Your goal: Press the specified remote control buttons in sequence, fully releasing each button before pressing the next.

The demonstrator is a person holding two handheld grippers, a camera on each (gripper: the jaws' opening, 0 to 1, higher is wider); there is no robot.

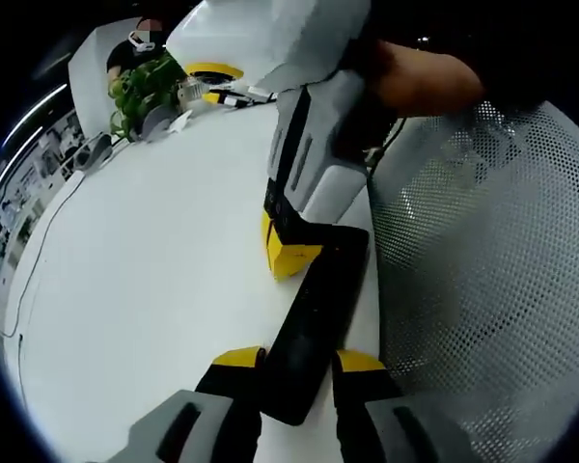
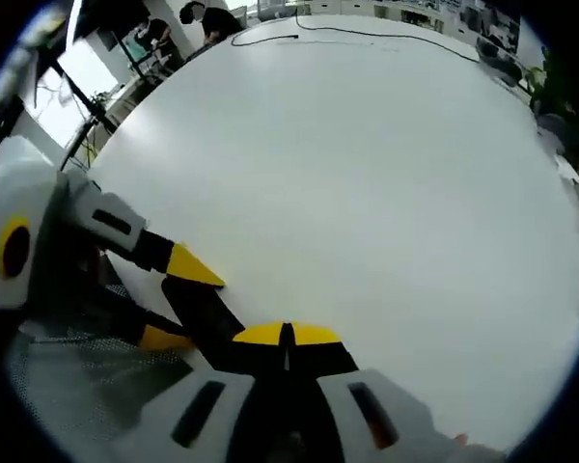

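A slim black remote control [image 1: 314,318] lies lengthwise on the white table [image 1: 154,270], near its right edge. My left gripper [image 1: 299,361] is shut on the remote's near end, one yellow-tipped jaw on each long side. My right gripper [image 1: 289,256] comes down from above with its yellow tips shut together at the left side of the remote's far end; I cannot tell whether they touch a button. In the right gripper view, my right gripper [image 2: 288,335] is shut, and the remote [image 2: 207,311] sits between the left gripper's fingertips [image 2: 193,266].
A grey mesh chair back [image 1: 482,251] stands close beside the table's right edge. At the far end are a green plant [image 1: 145,85], a yellow tape roll [image 1: 212,71] and small clutter. A thin cable [image 2: 367,35] runs along the far table edge. People stand beyond the table [image 2: 212,19].
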